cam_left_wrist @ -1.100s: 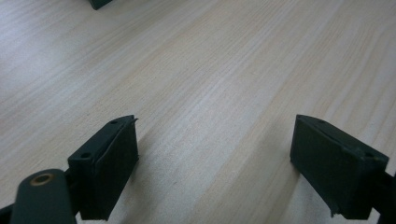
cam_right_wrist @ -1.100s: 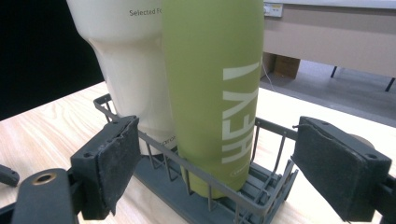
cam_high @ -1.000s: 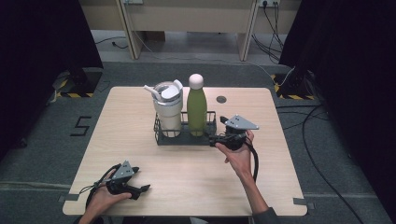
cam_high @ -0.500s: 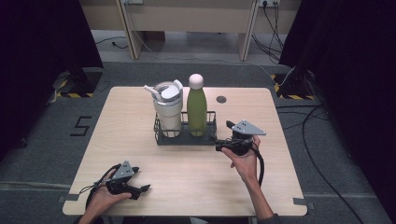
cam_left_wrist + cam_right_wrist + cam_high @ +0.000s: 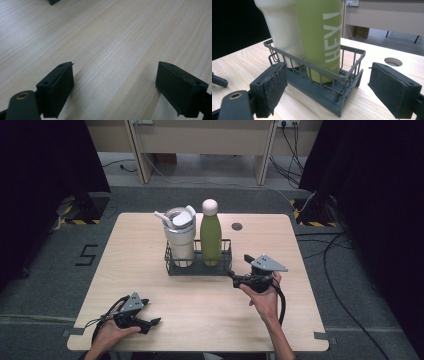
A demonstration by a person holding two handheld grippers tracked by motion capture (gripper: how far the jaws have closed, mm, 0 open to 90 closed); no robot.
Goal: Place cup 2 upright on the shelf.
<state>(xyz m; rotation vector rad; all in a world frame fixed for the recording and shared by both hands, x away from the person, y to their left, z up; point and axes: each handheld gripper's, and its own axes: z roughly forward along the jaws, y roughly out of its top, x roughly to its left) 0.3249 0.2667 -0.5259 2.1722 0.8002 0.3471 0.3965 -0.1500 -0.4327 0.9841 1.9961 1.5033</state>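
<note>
So we start w/ the wire basket [image 5: 198,265], sitting mid-tabletop and carrying two things: a green bottle [image 5: 210,236] at its right end and a cream tumbler [image 5: 180,239] w/ a straw lid at its left. Both stand upright inside the rim, right beside each other; whether they touch we can't tell.

Our right tool [image 5: 235,279] hangs just off the basket's right end, pads spread, nothing between them. In the right gripper view the near corner of the basket [image 5: 342,82] sits between the two pads [image 5: 273,86] but clear of both, so no grip yet. We read the step as lining up on that end wall, probably to drag or lift the basket.

To do it well, we think:
- come in low and level, so the pads straddle one wire wall, not the corner post
- bite the top rim rail, where the wire is stiffest; thin bars lower down may slip
- stay off the bottle, it's tall and looks tippy
- if we pull, go slow; load is top-heavy and the basket could tilt toward us.

Our left tool [image 5: 145,321] rests near the front-left of the tabletop [image 5: 300,320], well apart from the basket. Its pads are spread too, bare wood between them in the left gripper view [image 5: 112,75].
</note>
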